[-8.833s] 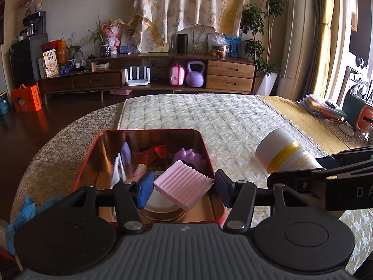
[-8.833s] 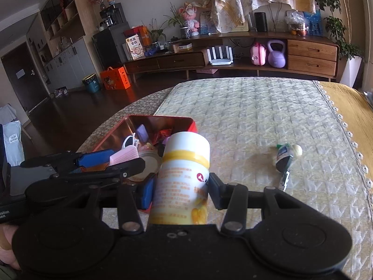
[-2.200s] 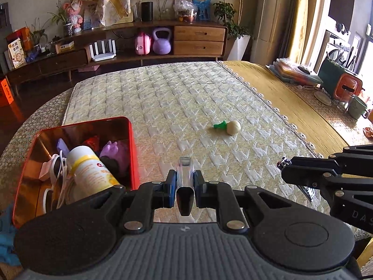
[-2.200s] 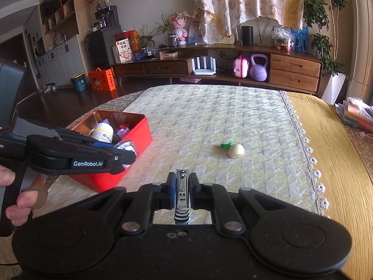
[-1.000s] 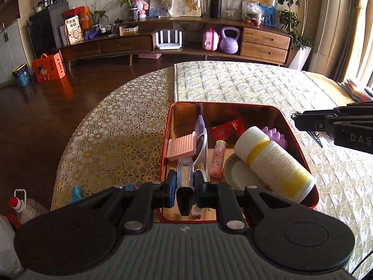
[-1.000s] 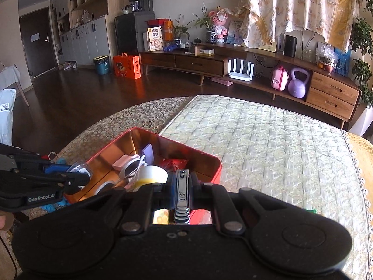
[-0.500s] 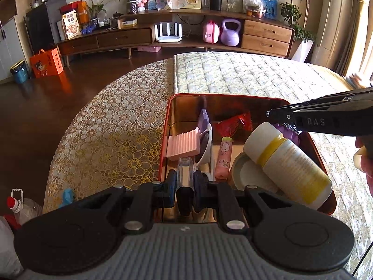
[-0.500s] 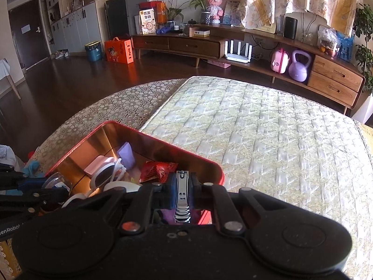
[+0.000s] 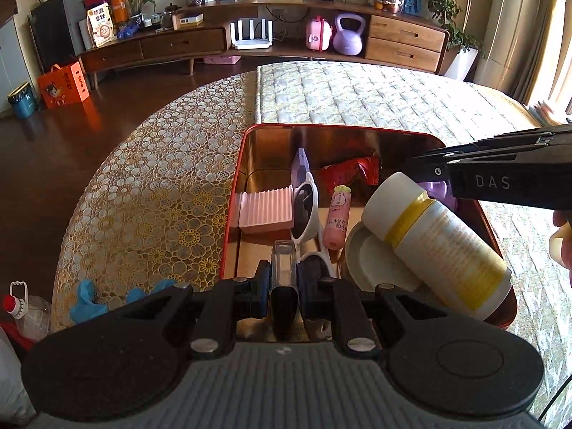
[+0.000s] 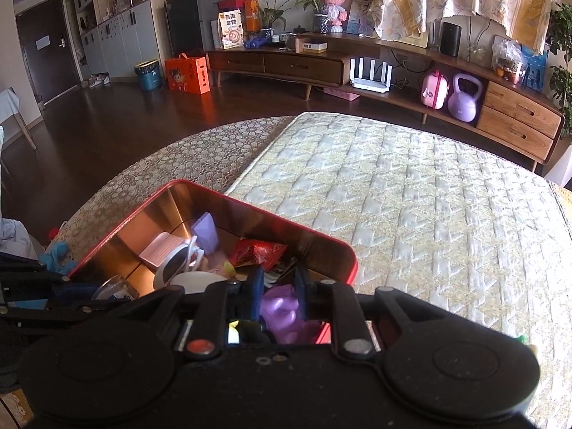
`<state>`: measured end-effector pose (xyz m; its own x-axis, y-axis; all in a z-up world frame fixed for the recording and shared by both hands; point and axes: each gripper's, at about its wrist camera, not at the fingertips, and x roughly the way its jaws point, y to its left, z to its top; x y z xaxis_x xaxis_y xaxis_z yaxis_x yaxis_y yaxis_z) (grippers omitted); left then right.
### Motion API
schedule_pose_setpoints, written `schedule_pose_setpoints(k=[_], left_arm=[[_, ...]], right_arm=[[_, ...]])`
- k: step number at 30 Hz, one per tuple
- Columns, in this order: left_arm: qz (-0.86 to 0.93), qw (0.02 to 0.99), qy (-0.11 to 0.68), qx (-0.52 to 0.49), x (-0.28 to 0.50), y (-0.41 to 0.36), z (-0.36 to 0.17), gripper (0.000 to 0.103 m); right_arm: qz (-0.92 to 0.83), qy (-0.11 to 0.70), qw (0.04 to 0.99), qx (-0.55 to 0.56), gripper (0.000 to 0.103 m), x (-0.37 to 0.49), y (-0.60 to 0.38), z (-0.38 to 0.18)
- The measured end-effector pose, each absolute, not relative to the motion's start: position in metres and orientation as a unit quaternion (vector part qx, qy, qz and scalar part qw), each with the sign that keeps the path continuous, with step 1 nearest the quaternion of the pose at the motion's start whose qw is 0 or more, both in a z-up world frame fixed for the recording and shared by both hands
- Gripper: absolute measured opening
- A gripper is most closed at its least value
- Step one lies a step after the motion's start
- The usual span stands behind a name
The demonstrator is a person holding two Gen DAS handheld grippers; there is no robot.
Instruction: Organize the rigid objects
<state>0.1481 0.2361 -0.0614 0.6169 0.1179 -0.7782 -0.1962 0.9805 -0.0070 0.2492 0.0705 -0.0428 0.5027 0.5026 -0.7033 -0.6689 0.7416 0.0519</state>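
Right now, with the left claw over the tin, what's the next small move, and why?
Probably open the left claw and let go of the clear-topped piece. It is pinched there above the near-left part of the red tin, over bare floor just in front of the pink ridged block. The right claw is open and holds nothing, so no other item is waiting.

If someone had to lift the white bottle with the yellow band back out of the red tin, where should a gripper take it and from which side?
Grip the white bottle across its cylindrical body just below the yellow band, coming from above. It lies tilted, cap end raised toward the middle of the red tin, base against the near right corner. The tin wall blocks a side approach, and the right gripper hangs open over the cap end.
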Motion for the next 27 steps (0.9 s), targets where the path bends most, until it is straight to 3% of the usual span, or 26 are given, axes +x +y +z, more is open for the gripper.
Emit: schedule_pose_setpoints(k=[13,18,27], left_arm=[[0.094,0.898,0.426,-0.058,0.138,0.231,-0.052,0.016],[0.086,0.898,0.426,-0.065,0.134,0.224,-0.046,0.016],[0.081,0.904,0.417,-0.053,0.121,0.201,-0.033,0.016]], right_arm=[[0.345,0.366,0.857,-0.111,0.031,0.230,0.050,-0.031],[0.350,0.358,0.859,-0.108,0.042,0.215,0.039,-0.024],[0.357,0.346,0.863,-0.089,0.053,0.188,0.011,-0.009]])
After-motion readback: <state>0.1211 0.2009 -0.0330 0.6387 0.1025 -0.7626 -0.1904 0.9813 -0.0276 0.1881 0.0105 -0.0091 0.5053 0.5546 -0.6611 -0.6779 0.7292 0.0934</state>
